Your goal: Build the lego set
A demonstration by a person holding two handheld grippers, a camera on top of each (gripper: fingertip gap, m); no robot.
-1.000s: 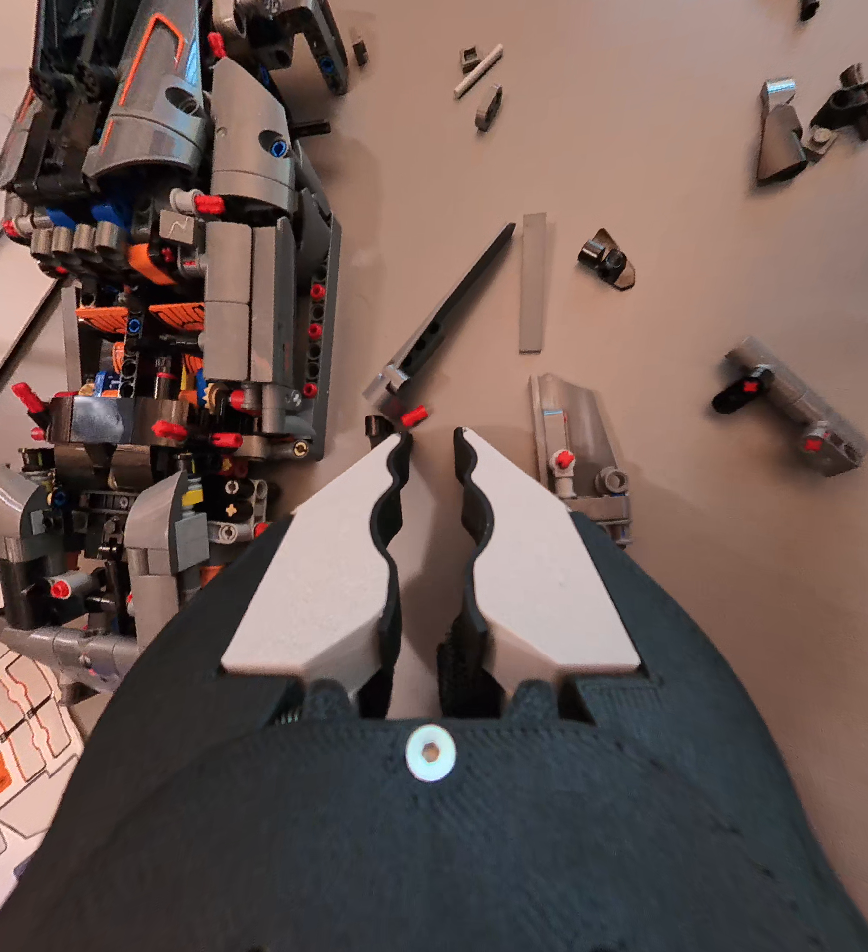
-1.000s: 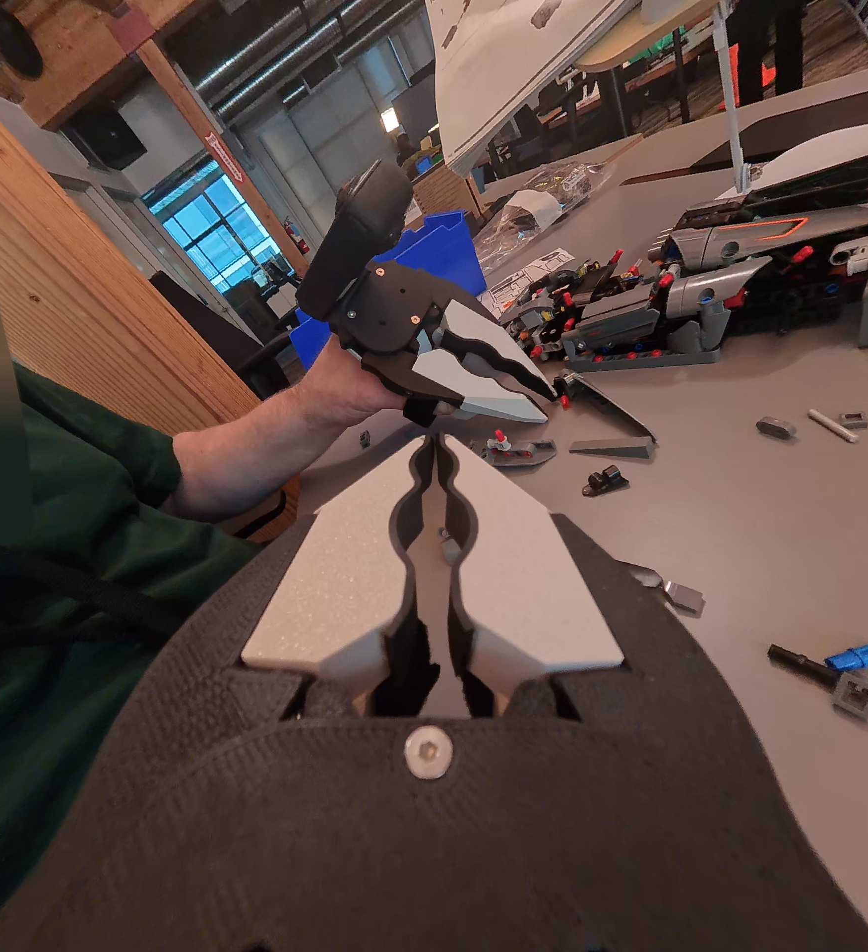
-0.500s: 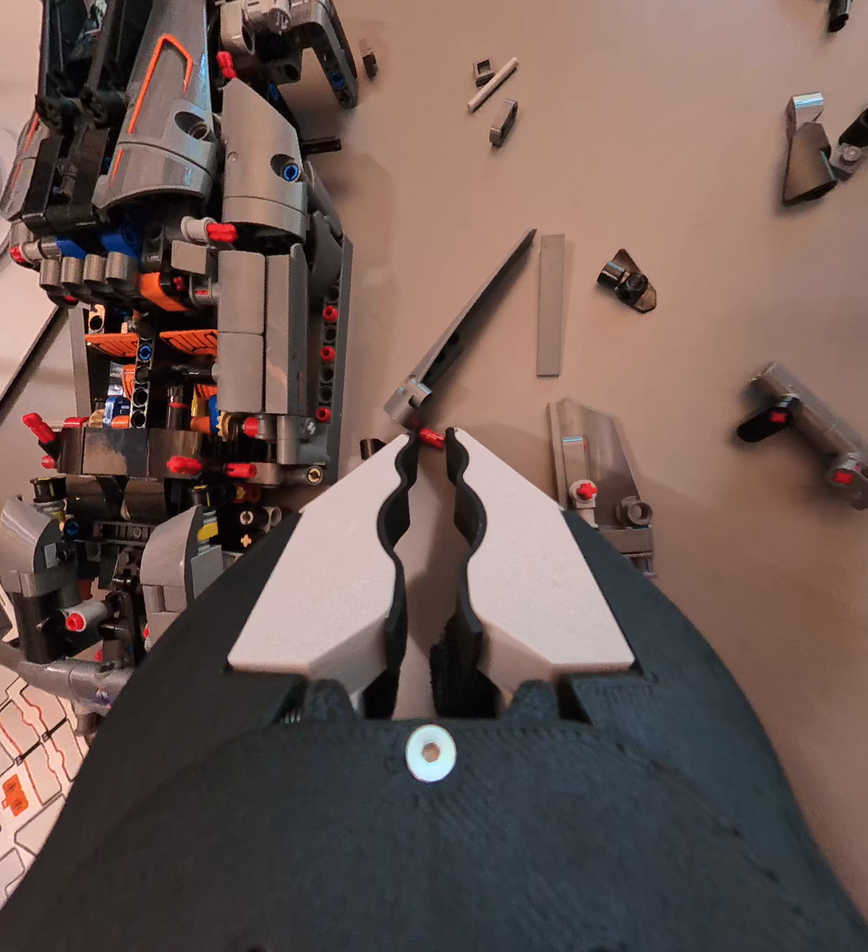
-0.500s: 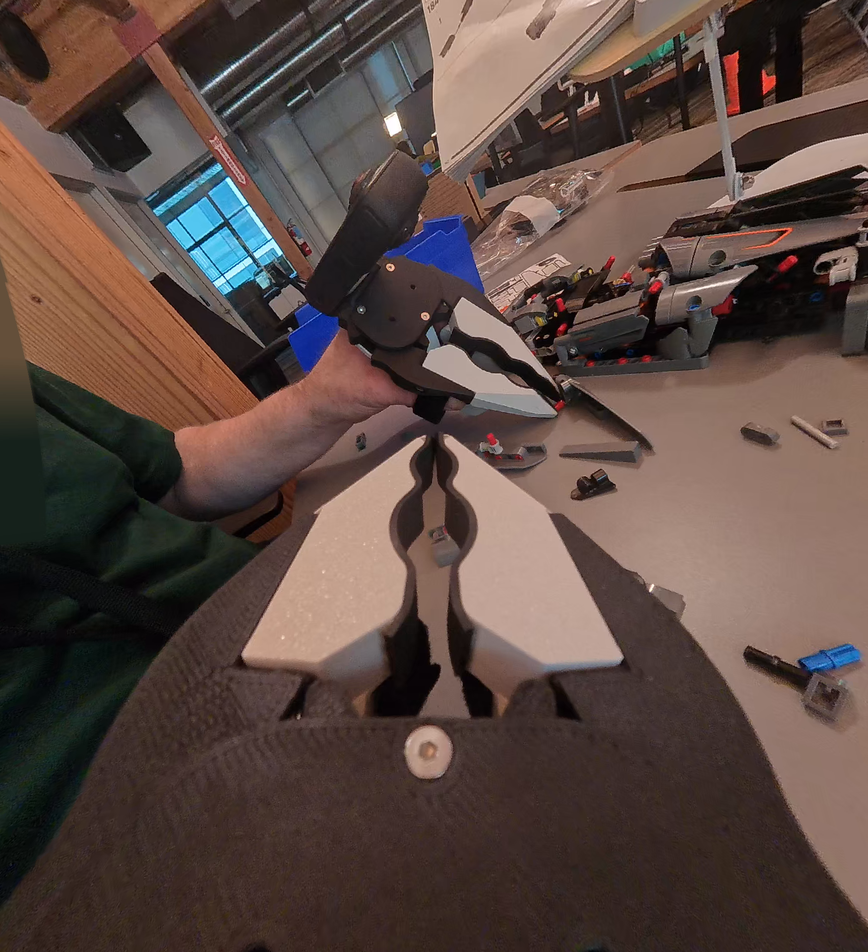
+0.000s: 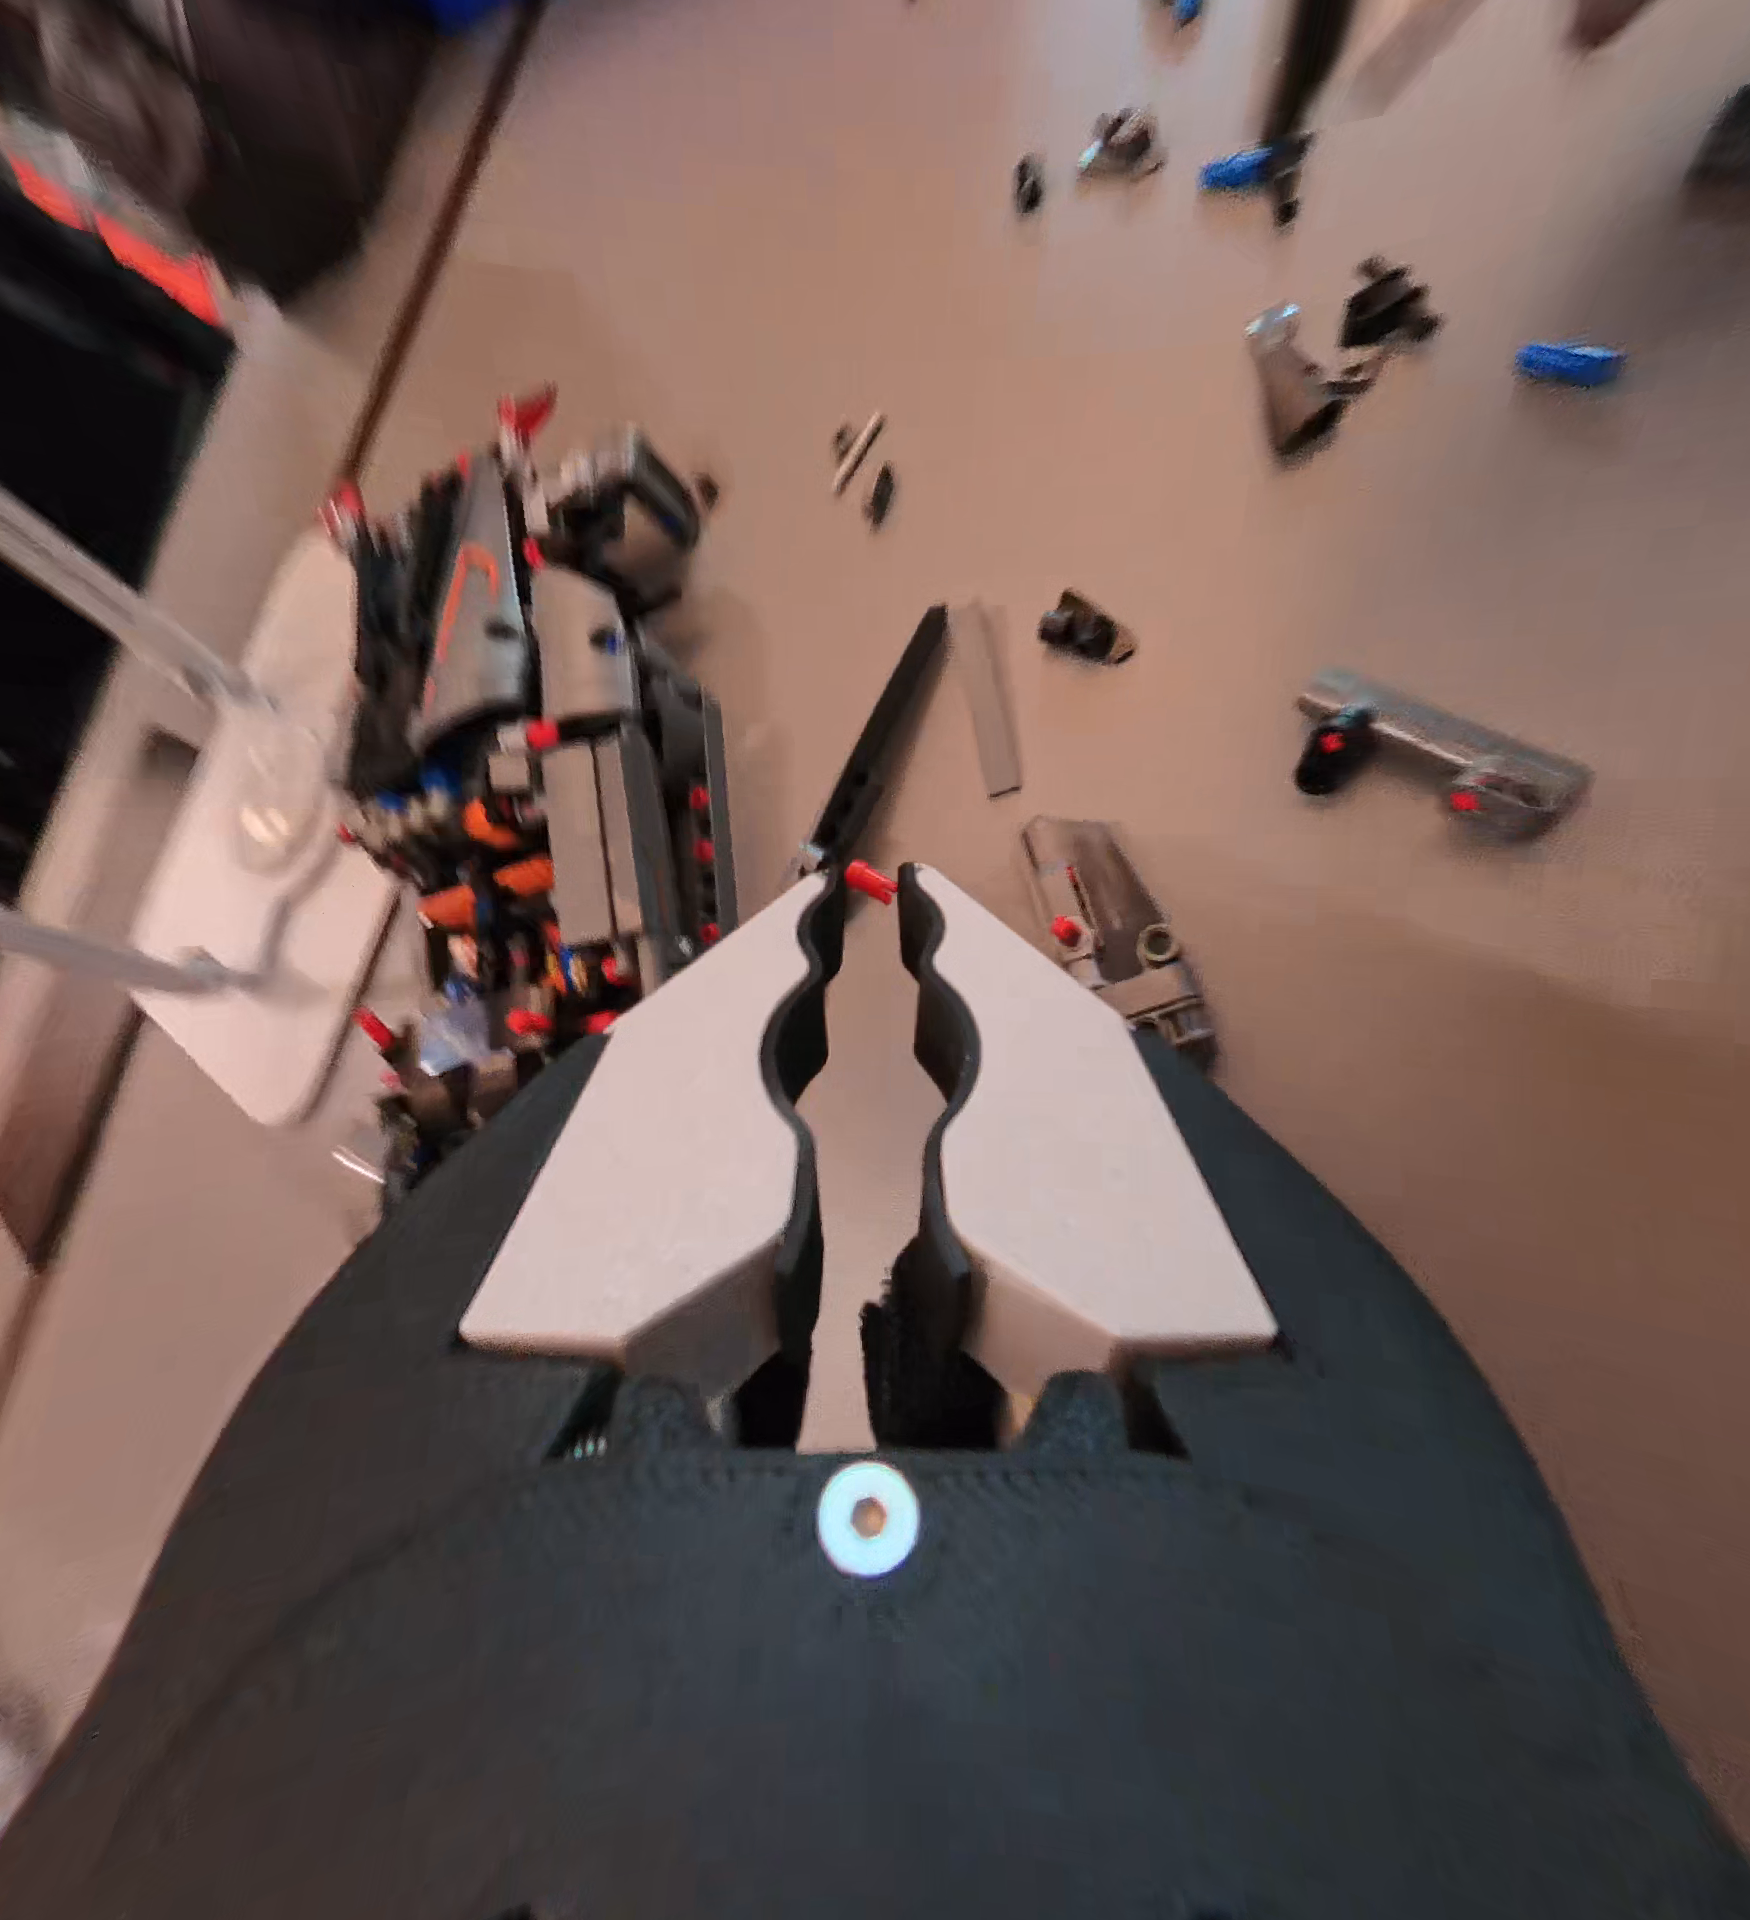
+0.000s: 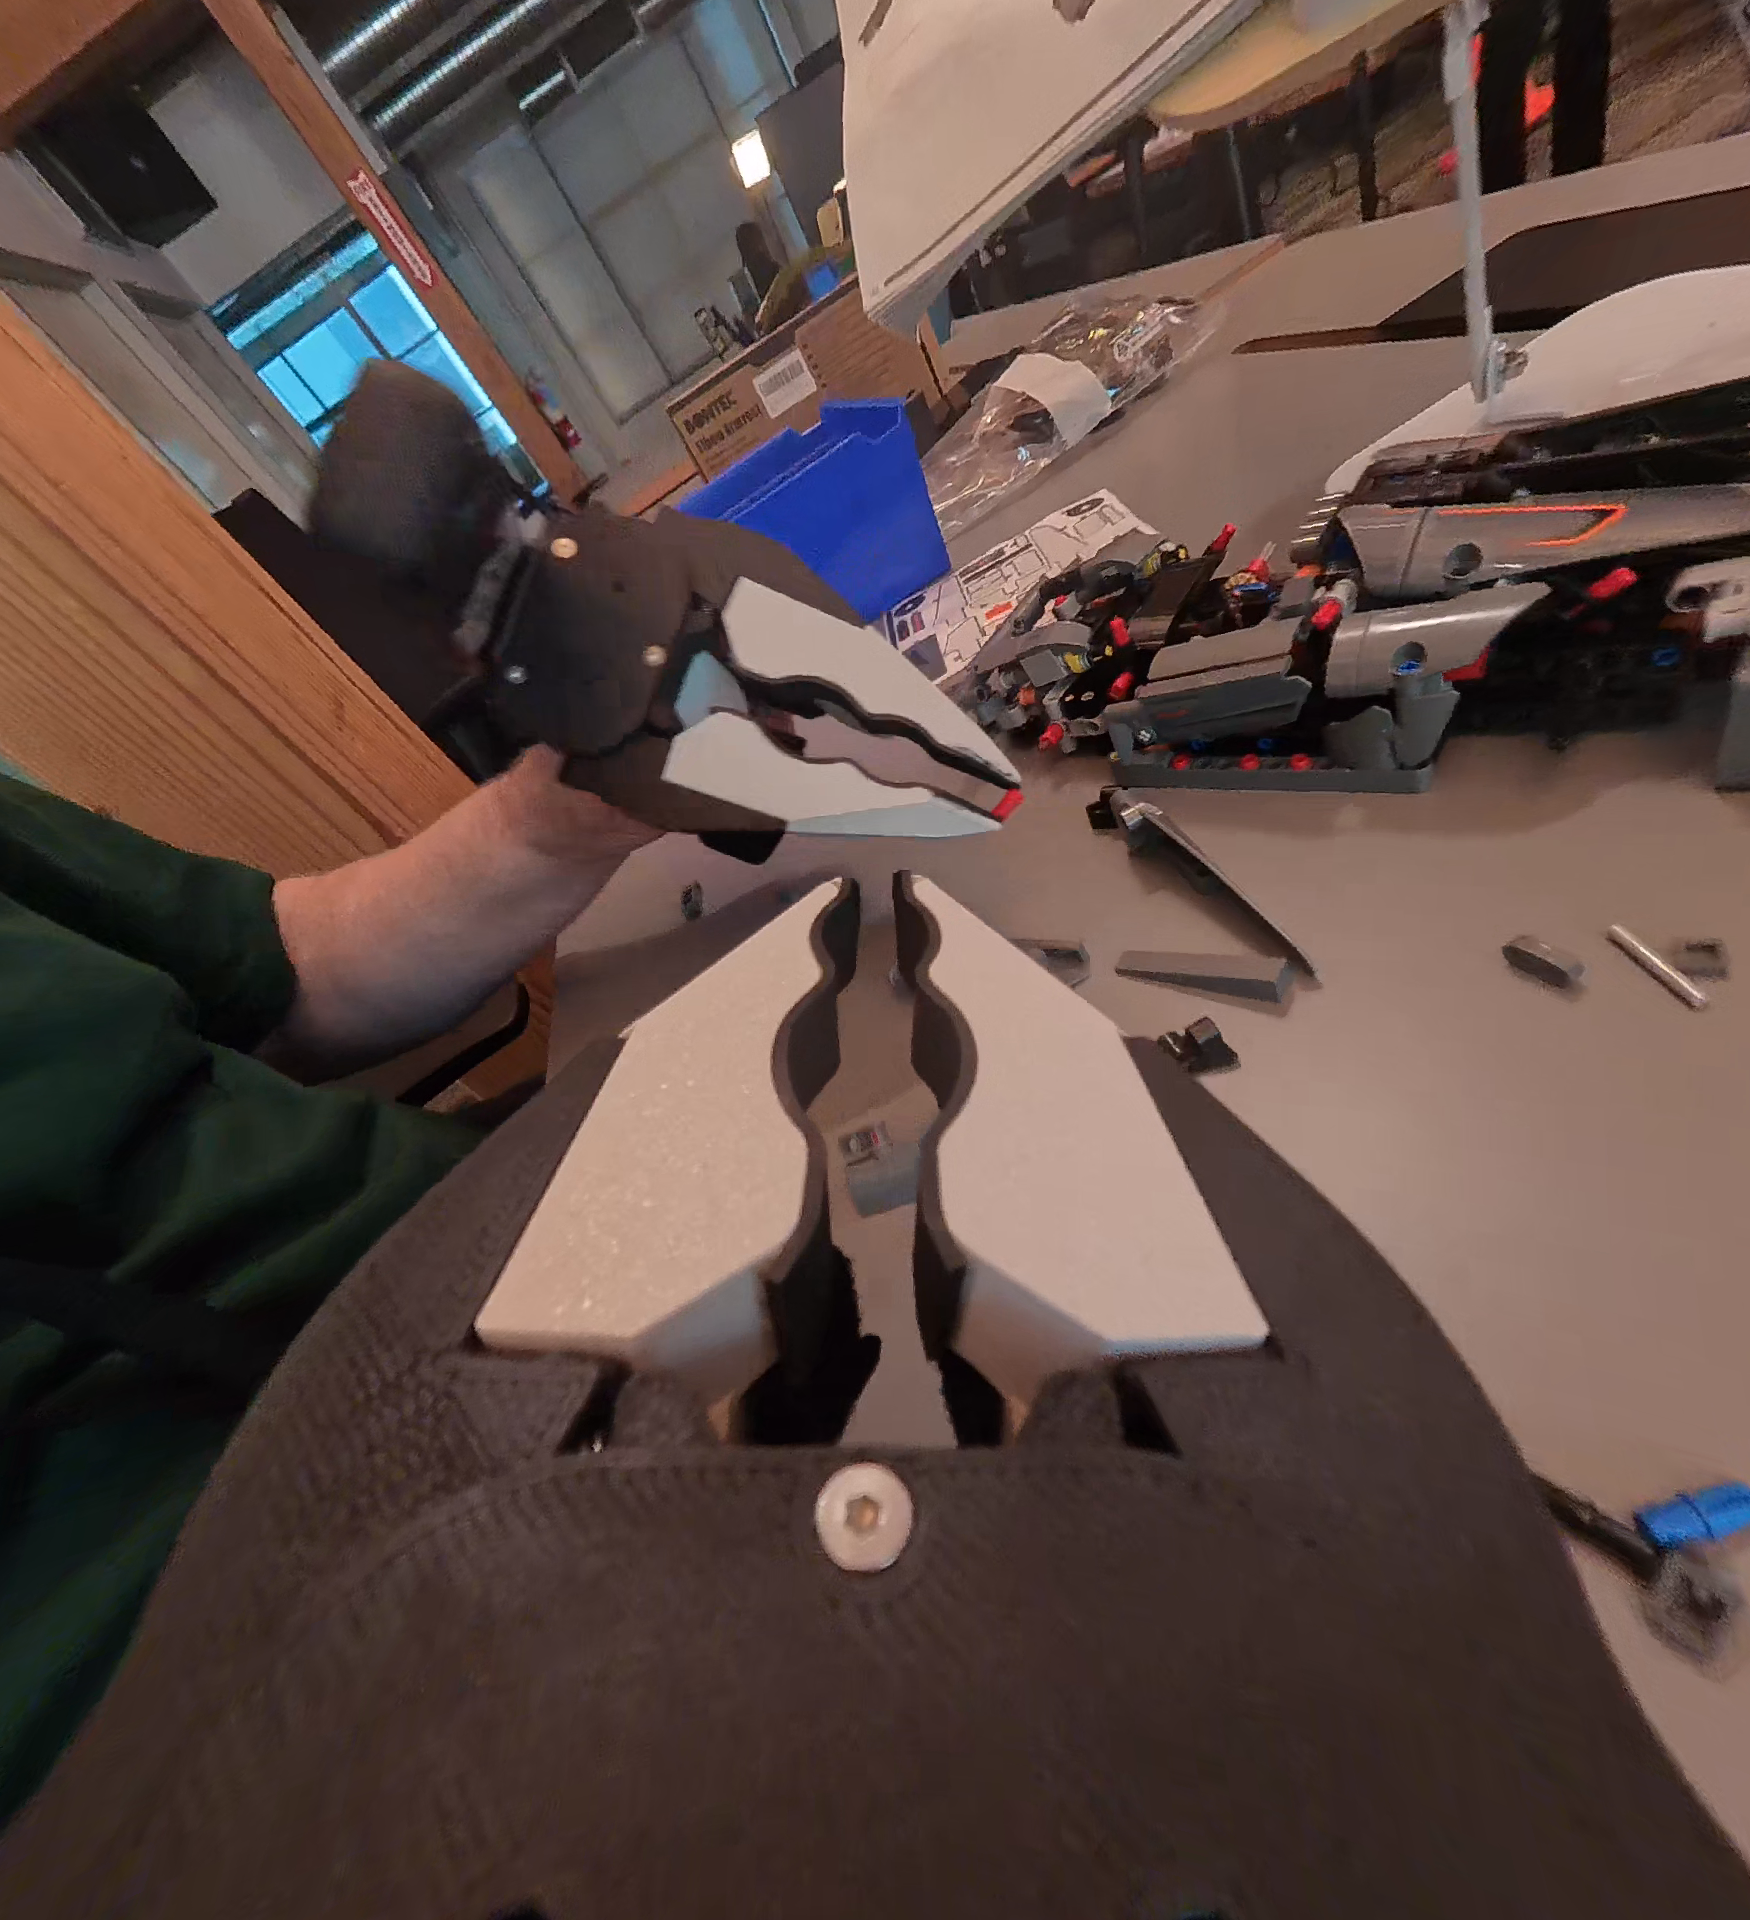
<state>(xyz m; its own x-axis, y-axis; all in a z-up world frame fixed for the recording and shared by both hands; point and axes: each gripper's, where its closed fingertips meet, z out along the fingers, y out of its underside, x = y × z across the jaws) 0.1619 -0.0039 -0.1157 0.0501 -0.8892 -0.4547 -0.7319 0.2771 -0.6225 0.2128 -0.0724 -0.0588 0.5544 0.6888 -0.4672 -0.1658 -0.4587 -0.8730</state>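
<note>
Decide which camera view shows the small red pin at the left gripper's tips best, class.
The left wrist view: the red pin sits sharp between the left gripper tips, seen lengthwise. The right wrist view shows only its red end, side-on and farther off.

Open industrial workshop: exposed ceiling ducts [image 6: 414, 62], timber posts [image 6: 331, 156], worktables [image 6: 1473, 1195].

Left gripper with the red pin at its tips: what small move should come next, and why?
Probably carry the red pin toward the grey model. The left gripper is shut on the pin, lifted clear of the table, while the right gripper holds nothing.
</note>
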